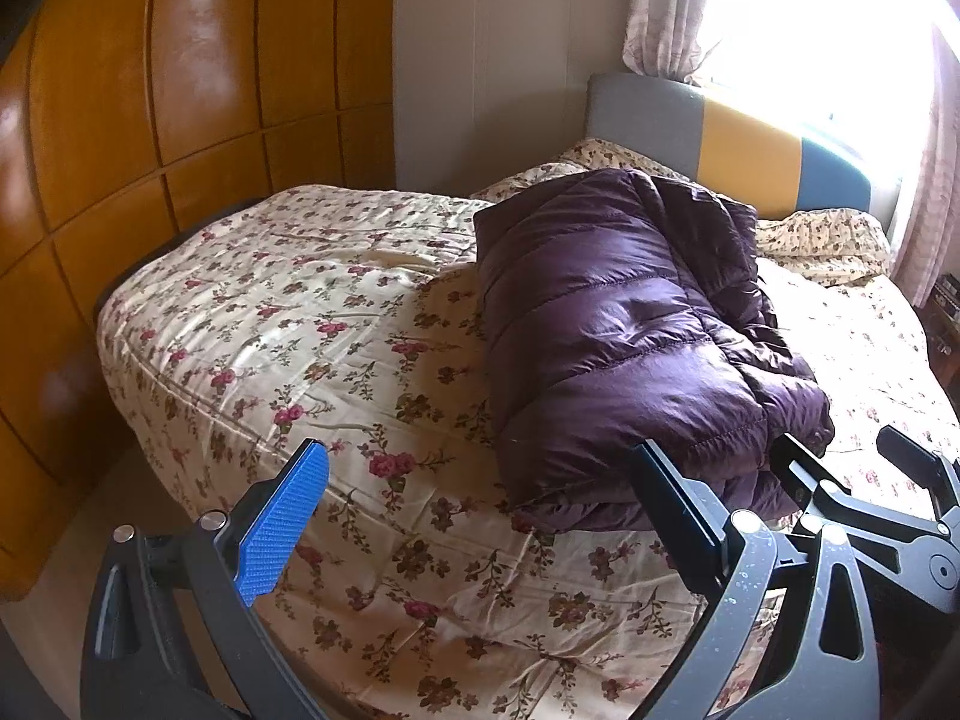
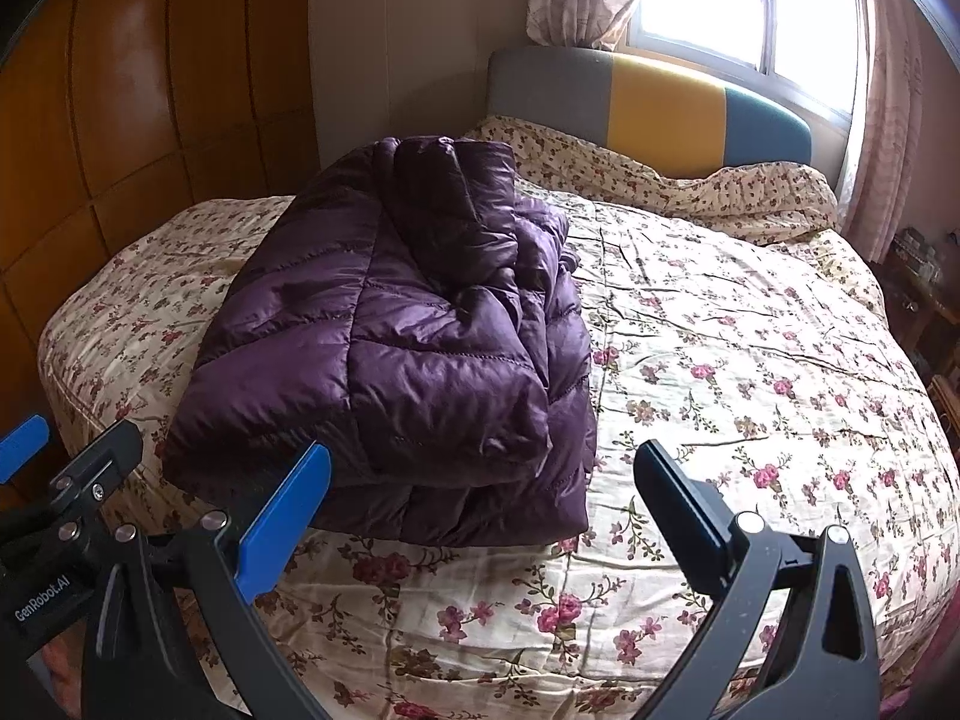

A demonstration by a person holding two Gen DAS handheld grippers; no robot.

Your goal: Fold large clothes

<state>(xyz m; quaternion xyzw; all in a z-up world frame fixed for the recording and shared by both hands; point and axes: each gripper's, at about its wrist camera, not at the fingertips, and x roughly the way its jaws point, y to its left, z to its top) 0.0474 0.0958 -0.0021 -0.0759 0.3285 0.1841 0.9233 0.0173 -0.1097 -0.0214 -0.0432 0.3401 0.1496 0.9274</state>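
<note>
Purple quilted puffer jacket [image 2: 408,354] lies folded in bundle on floral bedspread [image 2: 720,360]. Left gripper [image 1: 480,510] and right gripper [image 2: 483,510] both spread wide, empty. Jacket looks light, puffy, slippery — best pinched at thick near hem.

- Purple puffer jacket [image 1: 630,324] lies folded in a thick bundle on floral bedspread [image 1: 270,312].
- Left gripper [image 1: 477,468]: jaws spread wide, nothing between them, near the jacket's front edge.
- Right gripper [image 1: 852,462] at lower right, also spread, just beside the jacket.
- Wooden wardrobe [image 1: 150,120] left; headboard [image 1: 738,150] behind.
</note>
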